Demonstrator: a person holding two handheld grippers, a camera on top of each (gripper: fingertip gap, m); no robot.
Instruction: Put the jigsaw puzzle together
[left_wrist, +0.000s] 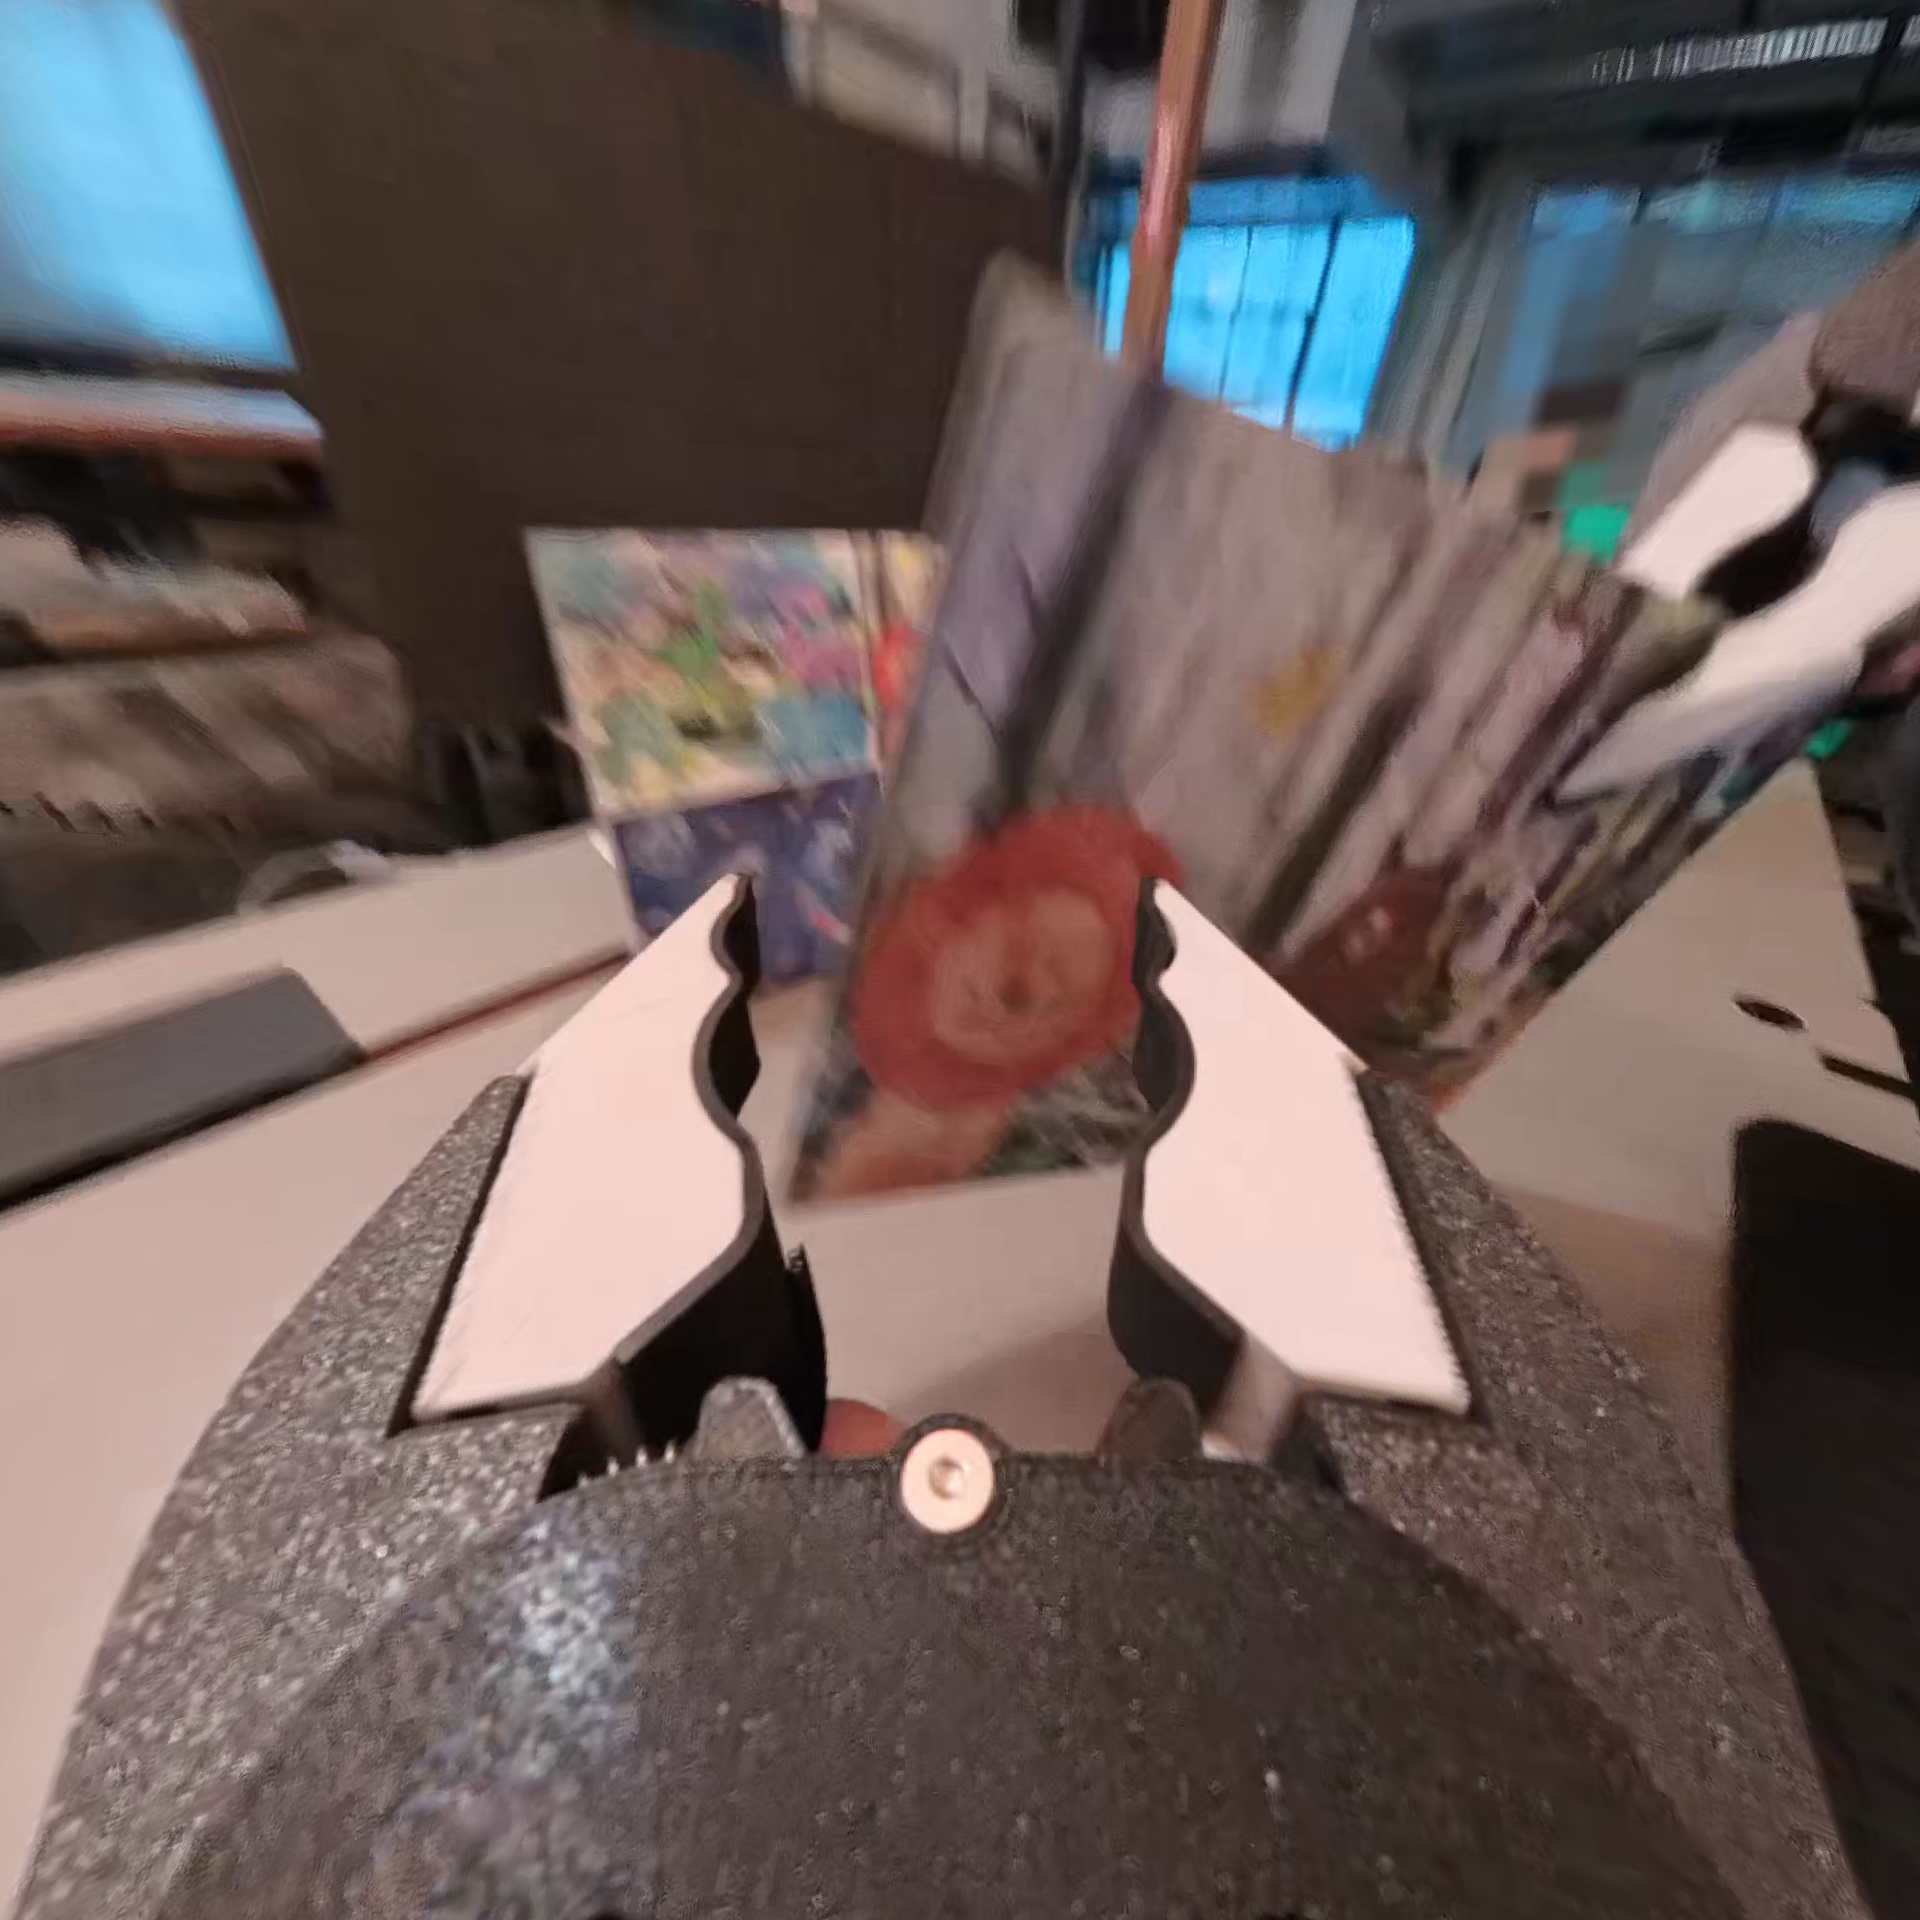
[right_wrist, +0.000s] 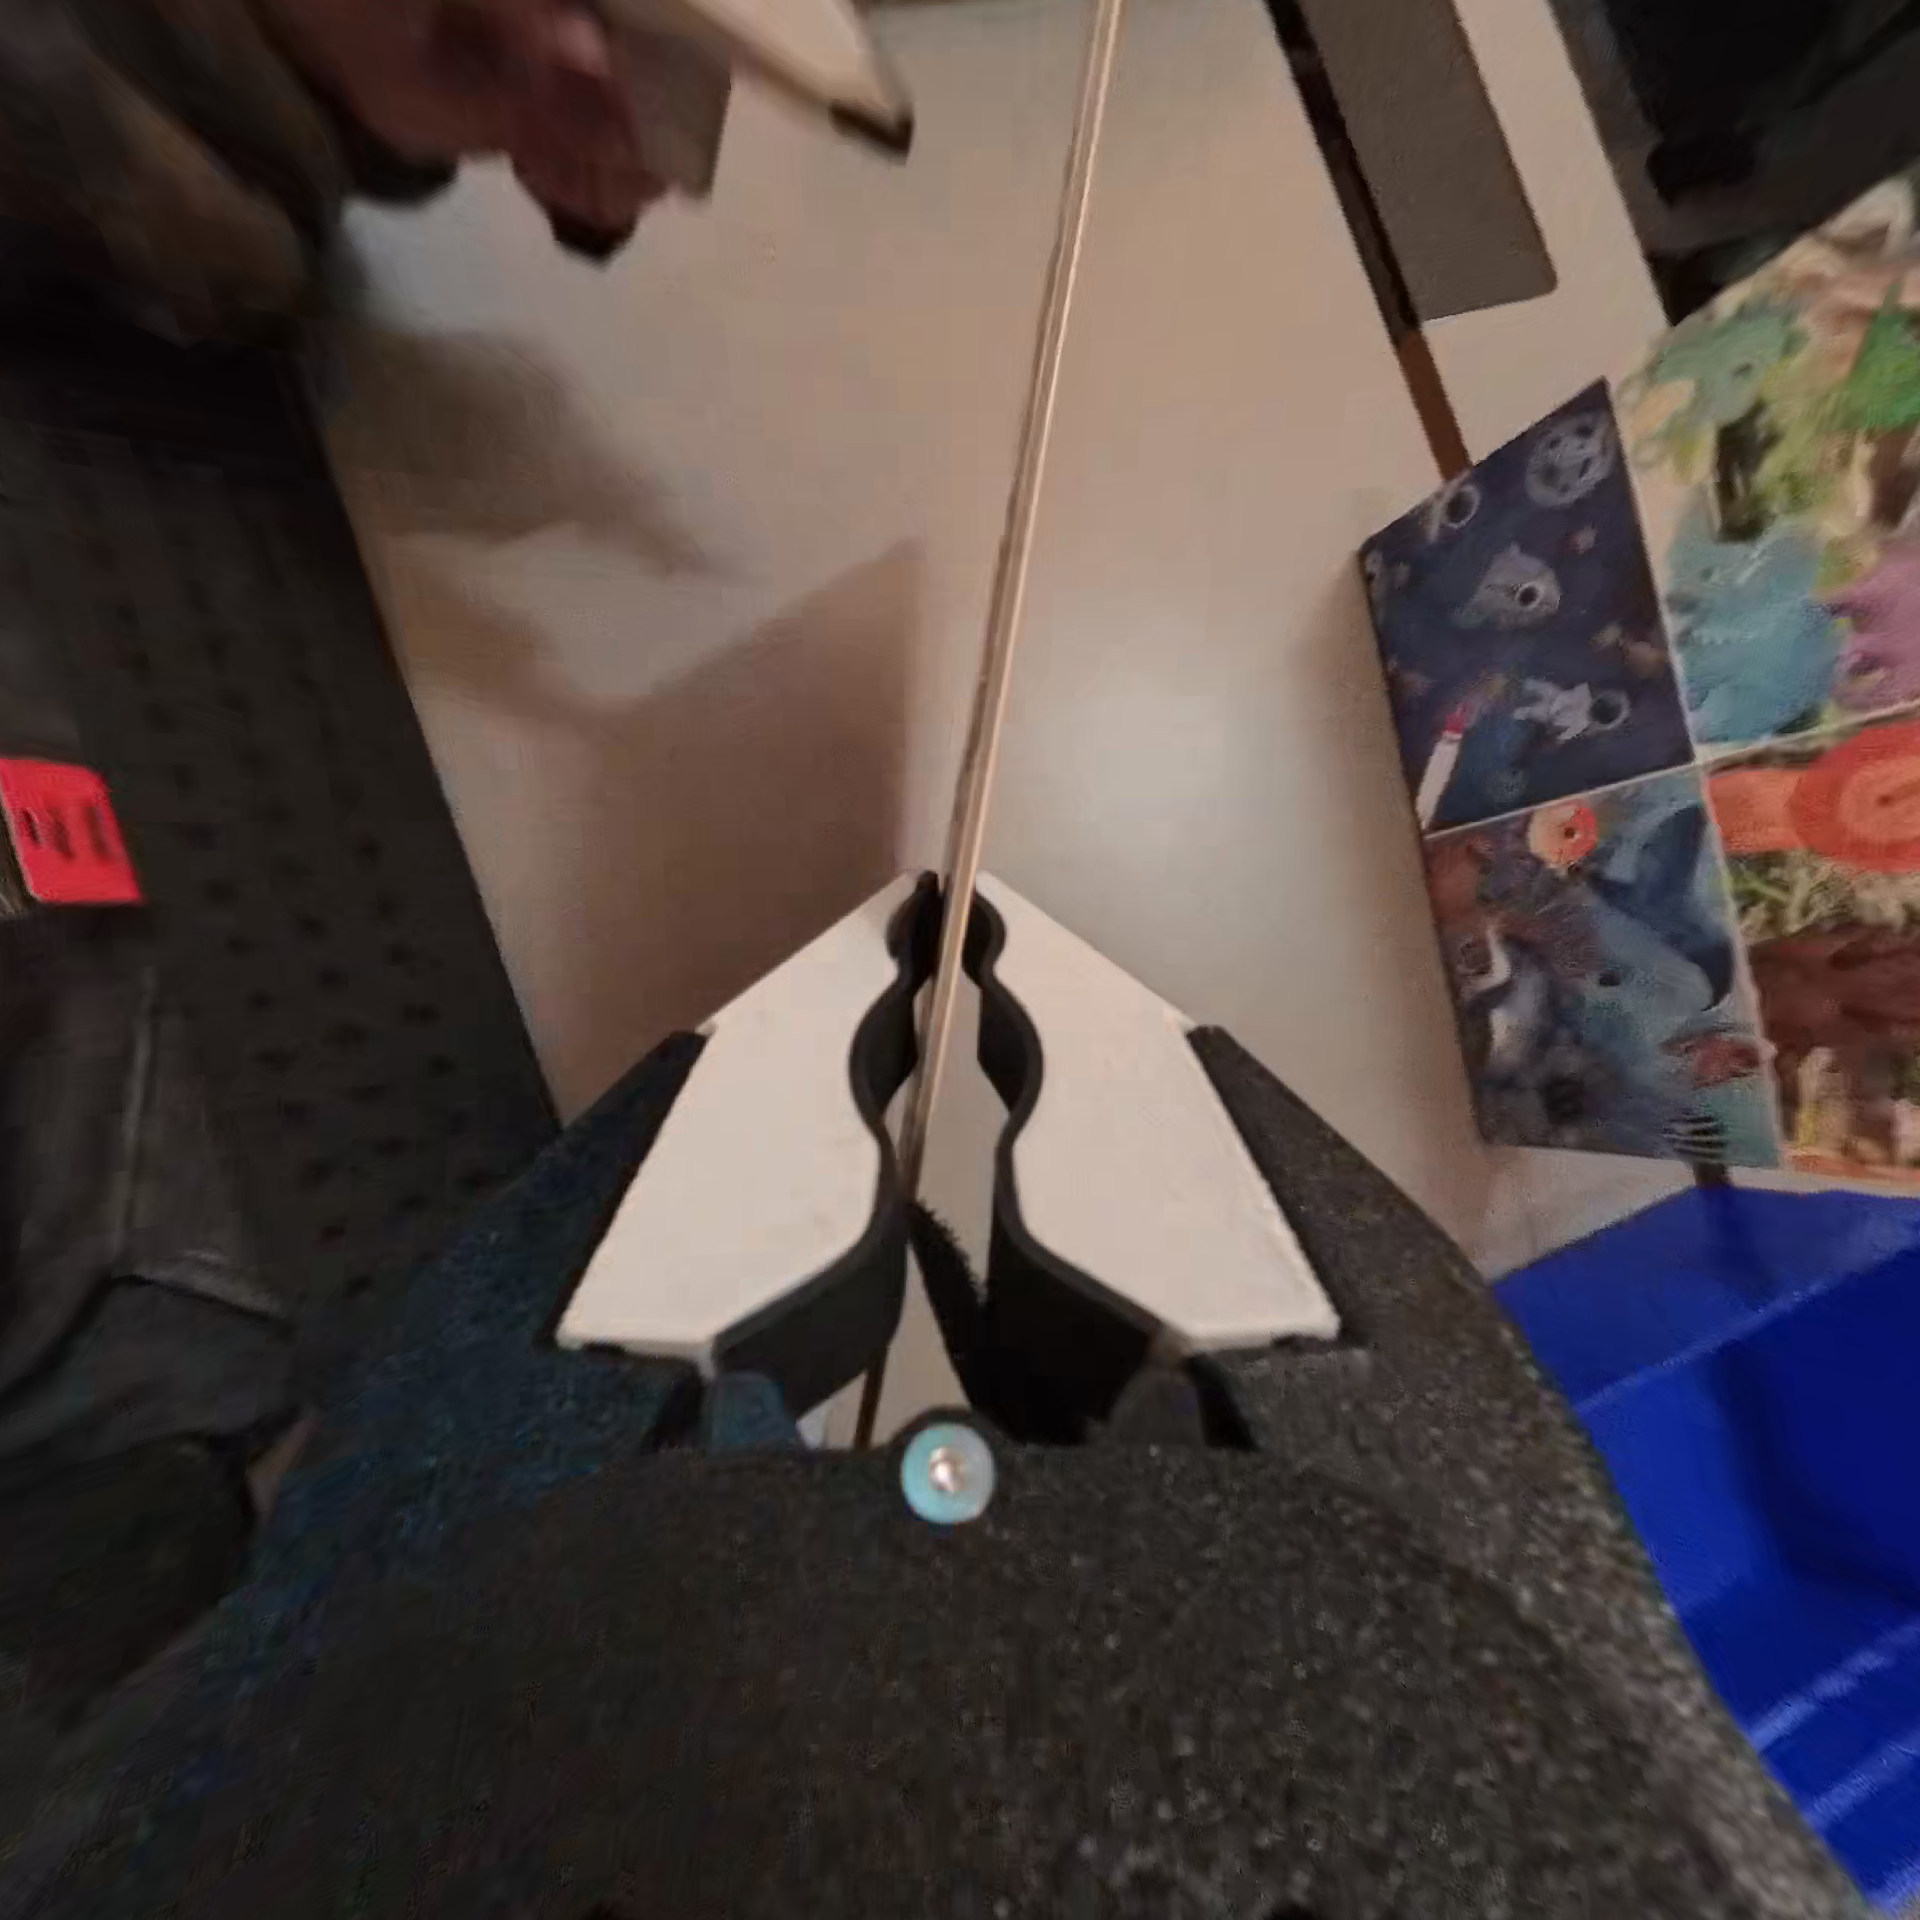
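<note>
My right gripper (right_wrist: 951, 883) is shut on a thin puzzle board (right_wrist: 1023, 468), seen edge-on and running up from between its pads. In the left wrist view the same board (left_wrist: 1195, 675) is a large grey picture panel with red flowers, held tilted above the table, with the right gripper (left_wrist: 1745, 582) clamped on its right edge. My left gripper (left_wrist: 945, 904) is open just in front of the panel's lower left corner; its pads do not press on it. Several joined picture panels (left_wrist: 727, 665) lie on the white table (left_wrist: 260, 1299), and they also show in the right wrist view (right_wrist: 1538, 727).
A blue bin (right_wrist: 1766, 1455) stands at the lower right of the right wrist view. A black flat object (left_wrist: 1829, 1351) lies at the table's right. A dark perforated surface (right_wrist: 260, 831) runs along the left. A person's hand (right_wrist: 499, 94) is at the top left.
</note>
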